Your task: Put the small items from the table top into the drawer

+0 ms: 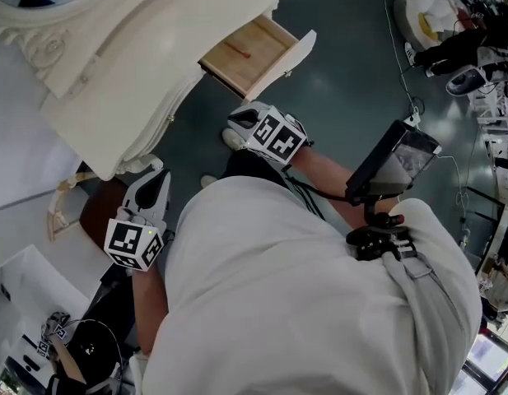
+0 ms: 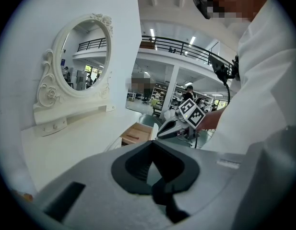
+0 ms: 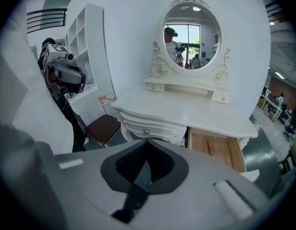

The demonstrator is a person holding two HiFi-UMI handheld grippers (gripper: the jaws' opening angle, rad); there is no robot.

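- Wood in a pale tone lines the drawer [image 1: 252,62], which stands pulled out from the front of my desk [image 3: 195,111], at the right end as my right tongs' view sees it.
- One small item [image 1: 240,51], a thin reddish stick, lies flat on the drawer's bottom.
- My right tongs [image 3: 138,183] are closed, jaws together with nothing between them. In the head view they hang over the dark floor [image 1: 352,97], near the drawer's white front panel but not touching it.
- My left tongs [image 2: 155,181] are closed too and carry nothing. They sit well away from the drawer, by the desk's other end, above the brown seat of a chair [image 3: 104,126].
- An oval mirror [image 3: 191,35] in a carved white frame stands at the back of the desk, against the white wall.
- My white shirt fills the lower part of the head view, between the two tongs.
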